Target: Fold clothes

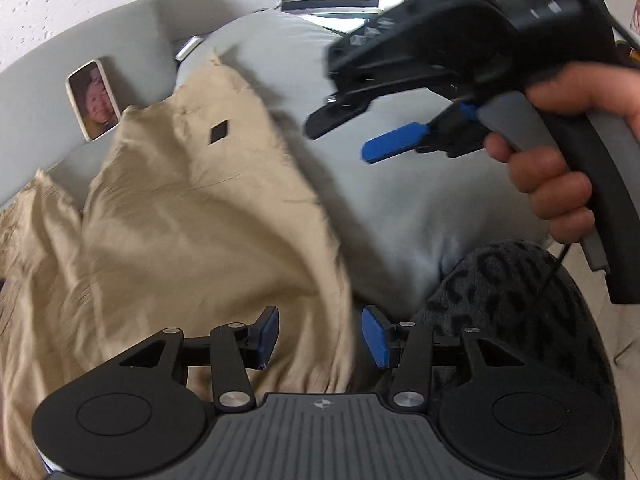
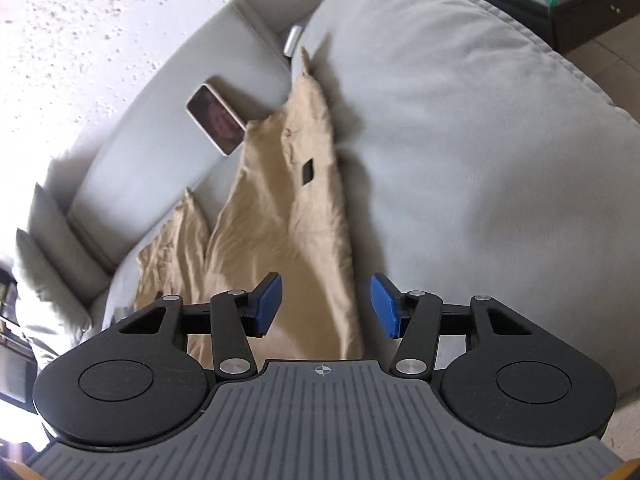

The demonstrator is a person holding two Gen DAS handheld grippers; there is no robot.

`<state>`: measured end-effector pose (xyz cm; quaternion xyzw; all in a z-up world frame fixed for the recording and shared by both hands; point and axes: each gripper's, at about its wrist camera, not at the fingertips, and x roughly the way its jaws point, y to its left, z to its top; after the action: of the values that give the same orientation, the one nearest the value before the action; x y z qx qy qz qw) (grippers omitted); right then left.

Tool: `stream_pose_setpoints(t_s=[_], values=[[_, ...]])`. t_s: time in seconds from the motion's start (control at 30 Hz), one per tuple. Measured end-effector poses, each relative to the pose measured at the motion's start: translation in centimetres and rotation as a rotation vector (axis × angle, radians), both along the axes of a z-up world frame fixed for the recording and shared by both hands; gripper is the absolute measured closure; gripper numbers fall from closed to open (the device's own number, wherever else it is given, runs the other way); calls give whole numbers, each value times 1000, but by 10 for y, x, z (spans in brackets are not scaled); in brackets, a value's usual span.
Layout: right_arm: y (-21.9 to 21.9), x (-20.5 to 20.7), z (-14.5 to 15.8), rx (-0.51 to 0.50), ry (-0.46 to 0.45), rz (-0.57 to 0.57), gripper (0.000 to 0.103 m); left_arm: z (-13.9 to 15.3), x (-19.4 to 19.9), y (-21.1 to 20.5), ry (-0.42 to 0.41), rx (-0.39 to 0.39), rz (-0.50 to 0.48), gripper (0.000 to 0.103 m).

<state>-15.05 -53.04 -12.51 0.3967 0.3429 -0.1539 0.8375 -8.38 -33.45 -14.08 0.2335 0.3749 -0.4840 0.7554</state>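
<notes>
Left wrist view | tan garment (image 1: 192, 216) lies lengthwise ahead on sofa (image 1: 400, 184) | left gripper (image 1: 320, 338) nearer, over its edge, jaws parted, empty | right gripper (image 1: 352, 136) beside it, jaws parted, empty

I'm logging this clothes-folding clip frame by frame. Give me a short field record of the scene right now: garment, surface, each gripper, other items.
garment: beige garment, crumpled, unfolded, small dark patch on it
surface: grey sofa
left gripper: open, pads either side of the garment's edge, not pressing it
right gripper: open above the garment, nothing held
other items: phone lying on the sofa beyond the garment; leopard-print fabric at lower right of the left view
</notes>
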Motion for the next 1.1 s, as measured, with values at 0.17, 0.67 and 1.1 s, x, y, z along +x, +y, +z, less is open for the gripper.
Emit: stream_pose_setpoints(t_s=[0.17,0.67,1.1], values=[[-20,6,-11,53,-2,-24,48,-22,1,-27,-4,48,16,57],[-71,82,-60,168,-129,23,47,15,48,-2,95,-97,146,101],[-105,184,-92,185,-149,-81,99,31,75,13,209,-171,177,101]])
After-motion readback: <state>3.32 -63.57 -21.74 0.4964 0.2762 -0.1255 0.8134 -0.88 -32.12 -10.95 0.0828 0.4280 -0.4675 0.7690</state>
